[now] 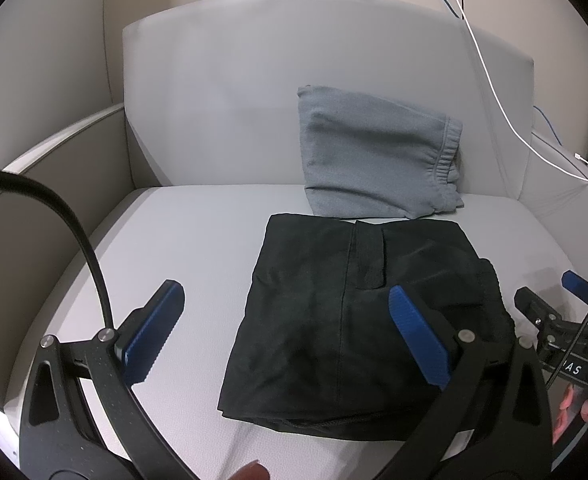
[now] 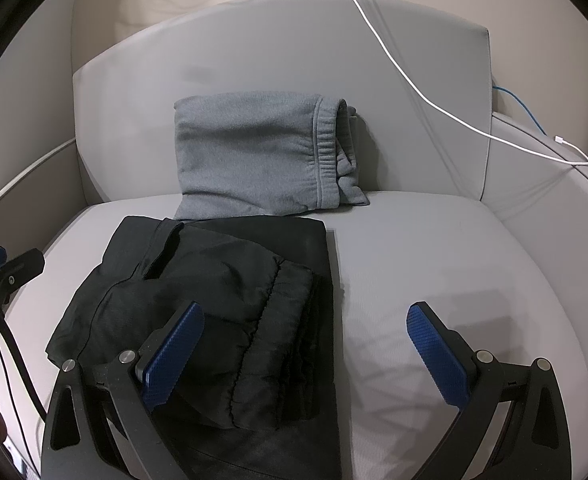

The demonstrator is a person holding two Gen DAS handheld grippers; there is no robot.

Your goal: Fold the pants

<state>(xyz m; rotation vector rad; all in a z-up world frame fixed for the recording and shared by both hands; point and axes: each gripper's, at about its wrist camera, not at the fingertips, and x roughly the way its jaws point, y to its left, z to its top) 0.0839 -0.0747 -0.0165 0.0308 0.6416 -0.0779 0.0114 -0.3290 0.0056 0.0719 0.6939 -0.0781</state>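
Note:
Black pants (image 1: 334, 320) lie folded into a rectangle on the grey seat cushion (image 1: 174, 248), also seen in the right wrist view as black pants (image 2: 222, 300) with the elastic waistband on top. My left gripper (image 1: 286, 300) hovers open over their left part, one blue pad on either side, nothing held. My right gripper (image 2: 306, 320) is open above the pants' right edge, empty. The right gripper's tip (image 1: 574, 284) shows at the far right of the left wrist view.
Folded grey sweatpants (image 1: 378, 156) lean against the chair's backrest (image 1: 234, 92) behind the black pants. A white charging cable (image 2: 434, 100) drapes over the backrest to the right armrest. Bare cushion (image 2: 454, 264) lies right of the pants.

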